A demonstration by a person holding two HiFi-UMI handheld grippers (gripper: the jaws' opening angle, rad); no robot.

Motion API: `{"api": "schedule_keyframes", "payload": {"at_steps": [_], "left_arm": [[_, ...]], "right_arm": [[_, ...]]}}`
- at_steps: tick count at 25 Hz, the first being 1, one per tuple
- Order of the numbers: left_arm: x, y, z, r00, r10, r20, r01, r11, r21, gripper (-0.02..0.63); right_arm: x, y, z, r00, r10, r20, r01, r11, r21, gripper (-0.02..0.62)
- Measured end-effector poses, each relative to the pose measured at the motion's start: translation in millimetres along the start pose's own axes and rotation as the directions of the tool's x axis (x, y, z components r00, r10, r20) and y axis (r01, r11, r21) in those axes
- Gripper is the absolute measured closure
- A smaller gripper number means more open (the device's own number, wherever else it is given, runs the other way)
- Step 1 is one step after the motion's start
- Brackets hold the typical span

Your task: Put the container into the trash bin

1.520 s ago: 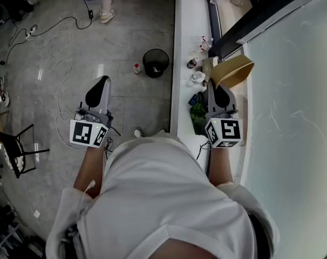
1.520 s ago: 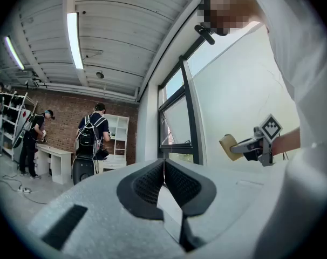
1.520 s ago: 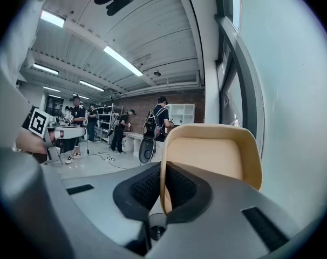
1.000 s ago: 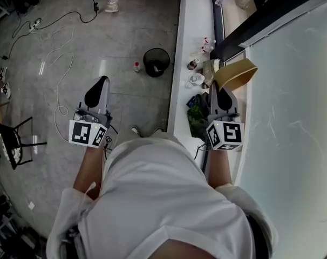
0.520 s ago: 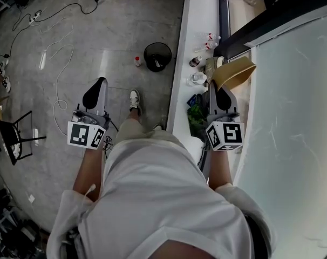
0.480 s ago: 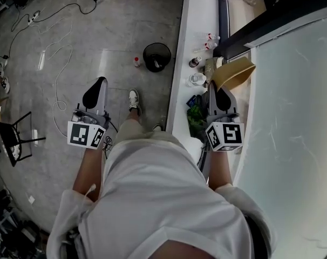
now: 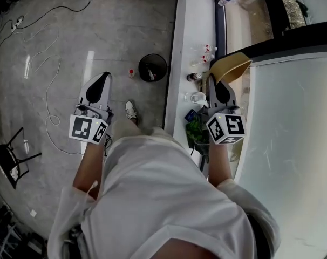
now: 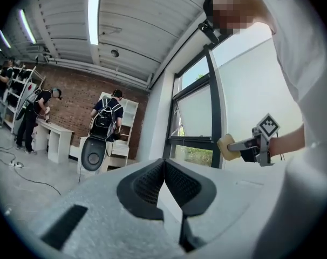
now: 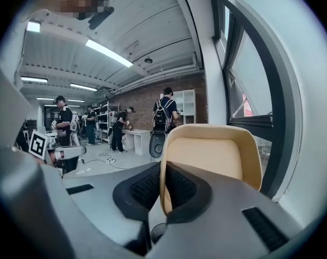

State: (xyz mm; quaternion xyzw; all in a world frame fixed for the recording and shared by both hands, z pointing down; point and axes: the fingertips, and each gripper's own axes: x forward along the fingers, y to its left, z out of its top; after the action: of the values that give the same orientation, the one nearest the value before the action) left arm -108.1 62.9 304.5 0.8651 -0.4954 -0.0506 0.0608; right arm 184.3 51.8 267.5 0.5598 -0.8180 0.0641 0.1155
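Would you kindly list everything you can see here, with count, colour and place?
container: one, tan, held above the ledge
trash bin: one, black, on the floor beside the ledge
small bottle: one, red-capped, on the floor left of the trash bin
ledge: one, white, along the window
spray bottles: a few, clear, on the ledge
chair: one, black, on the floor at far left
people: several, in dark clothes, by the brick wall
left gripper: one, grey, jaws together, empty
right gripper: one, grey, jaws closed on the container's wall
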Motion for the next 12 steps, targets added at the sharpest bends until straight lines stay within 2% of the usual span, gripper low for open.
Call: {"api": "schedule_keyframes", "payload": {"at_steps": [6,12], "left_arm": [[40,56,0,1.000,-0.015,0.003,0.015,0.999,-0.049,0.586],[78,62,5,0.997,-0.071,-0.002,0.071,0.995,-0.064,0.588]], "right_arm": [[55,10,28,1.000,-0.014,-0.010,0.014,1.000,-0.001,0.591],[76,-1,39,0.999,-0.036,-0.005,0.036,0.999,0.001,0.591]]}}
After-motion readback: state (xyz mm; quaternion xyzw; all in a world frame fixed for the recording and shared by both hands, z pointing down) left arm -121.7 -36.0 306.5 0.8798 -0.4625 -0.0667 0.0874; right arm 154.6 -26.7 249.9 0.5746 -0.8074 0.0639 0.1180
